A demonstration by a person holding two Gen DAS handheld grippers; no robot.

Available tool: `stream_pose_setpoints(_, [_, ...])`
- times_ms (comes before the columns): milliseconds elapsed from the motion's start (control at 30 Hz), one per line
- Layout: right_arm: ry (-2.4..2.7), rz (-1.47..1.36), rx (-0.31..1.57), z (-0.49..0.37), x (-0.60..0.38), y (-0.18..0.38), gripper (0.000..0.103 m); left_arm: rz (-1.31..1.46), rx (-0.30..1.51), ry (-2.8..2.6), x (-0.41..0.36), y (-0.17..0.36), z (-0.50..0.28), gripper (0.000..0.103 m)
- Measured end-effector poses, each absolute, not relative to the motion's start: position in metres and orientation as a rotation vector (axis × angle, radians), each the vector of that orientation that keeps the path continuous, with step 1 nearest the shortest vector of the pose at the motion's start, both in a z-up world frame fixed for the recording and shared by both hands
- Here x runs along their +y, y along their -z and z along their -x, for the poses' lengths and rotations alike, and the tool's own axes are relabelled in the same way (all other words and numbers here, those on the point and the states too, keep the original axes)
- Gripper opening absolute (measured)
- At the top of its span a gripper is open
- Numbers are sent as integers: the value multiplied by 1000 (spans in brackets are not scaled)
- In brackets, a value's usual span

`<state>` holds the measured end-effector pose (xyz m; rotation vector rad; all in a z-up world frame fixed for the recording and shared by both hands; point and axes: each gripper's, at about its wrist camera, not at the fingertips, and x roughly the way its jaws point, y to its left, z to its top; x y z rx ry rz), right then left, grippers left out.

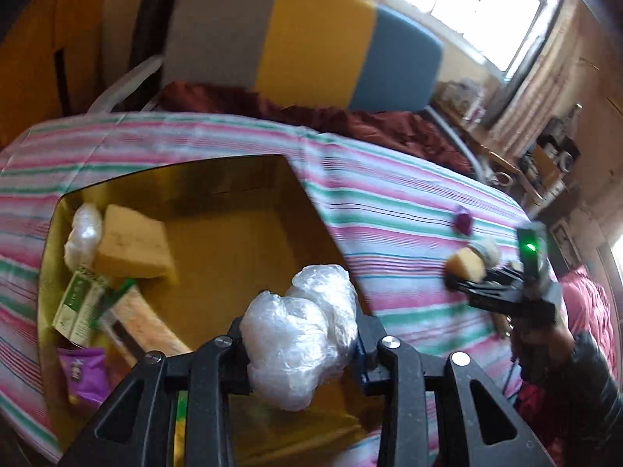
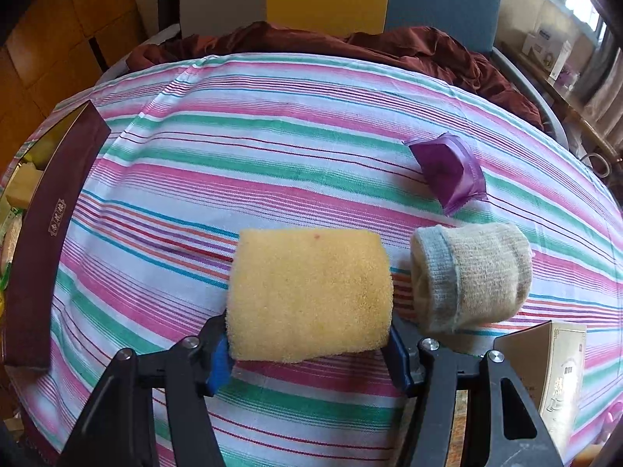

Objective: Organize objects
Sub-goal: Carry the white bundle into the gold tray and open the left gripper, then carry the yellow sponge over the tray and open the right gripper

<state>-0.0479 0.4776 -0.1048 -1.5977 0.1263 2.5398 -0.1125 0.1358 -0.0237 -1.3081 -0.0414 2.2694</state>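
Left wrist view only: inside of the gold-lined box [image 1: 233, 210], holding a yellow sponge block [image 1: 134, 247], a plastic wad [image 1: 83, 229], a green-white carton [image 1: 80, 303] and a purple packet [image 1: 83, 373]; their print is too blurred to read. The left gripper [image 1: 300, 334] is clamped on a crumpled clear plastic bag [image 1: 303, 330], raised above the box's near right corner.

Right wrist view only: box's maroon outer wall [image 2: 43, 257] with a gold emblem, unreadable. Right of the box on the striped cloth [image 2: 272, 148], the right gripper [image 2: 309, 342] squeezes a yellow sponge [image 2: 311, 295], held level. A rolled grey sock [image 2: 473, 276] lies just beside it, a purple sachet [image 2: 447, 171] beyond, and a gold carton [image 2: 553, 373] near the sock.
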Motion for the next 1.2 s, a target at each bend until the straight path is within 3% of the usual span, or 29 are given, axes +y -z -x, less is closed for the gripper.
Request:
stream_pose_setpoints(233, [-2539,1602,113,49,477,105,63,1476,-122,-2337,115,50,187,35])
stream_pose_setpoints(400, [-2540,1603,96,48,475,105,64,1495,-60,-2405,122,62,230,36])
stream_pose_setpoints(500, [-2542,1602,94,49,475,105,64,1589,-52,-2376,124,80,253,40])
stream_pose_setpoints(633, [-2544,1603,96,49,475,105,64,1645,-66,-2409,118,97,269,55])
stream_pose_setpoints(733, [-2547,1603,97,50,476,105,65,1629,-124,-2414,108,95,269,60])
stream_pose_setpoints(1200, [-2552,1584,65,50,474,105,65,1296,21,-2584,89,26,163,60])
